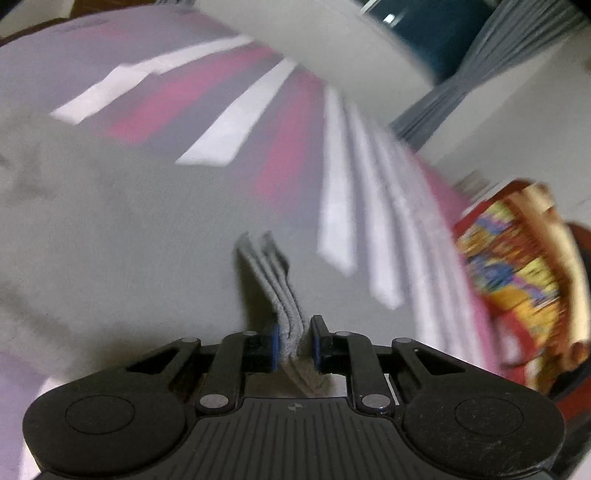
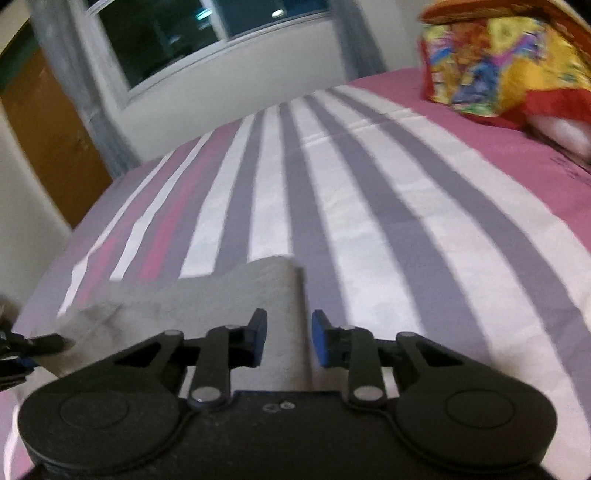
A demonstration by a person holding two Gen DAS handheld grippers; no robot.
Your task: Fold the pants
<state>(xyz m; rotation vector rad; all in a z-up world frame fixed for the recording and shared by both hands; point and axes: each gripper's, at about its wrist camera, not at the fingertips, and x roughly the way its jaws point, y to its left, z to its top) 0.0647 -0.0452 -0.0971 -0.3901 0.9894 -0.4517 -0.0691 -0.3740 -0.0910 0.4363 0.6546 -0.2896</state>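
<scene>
pants, grey and soft, lie spread on a bed whose striped cover runs in white, grey and pink bands. the left hand-held gripper is clamped on a thick ribbed edge of the pants, several layers bunched between its blue pads, and the fabric rises from the bed into the grip. in the right wrist view a corner of the pants lies flat on the cover and reaches in between the fingers of the right hand-held gripper; its jaws stand apart with a gap on each side of the cloth, so nothing is pressed there.

a bright patterned cushion in yellow, red and blue sits on the far pink side of the bed, well apart from the pants. behind the bed are a white wall, a dark window with grey curtains, and an orange-brown door at the left. at the left edge of the right wrist view a dark object touches the pants, cut off by the frame. the left wrist view is smeared with blur, so the stripes and cushion there are hard to read.
</scene>
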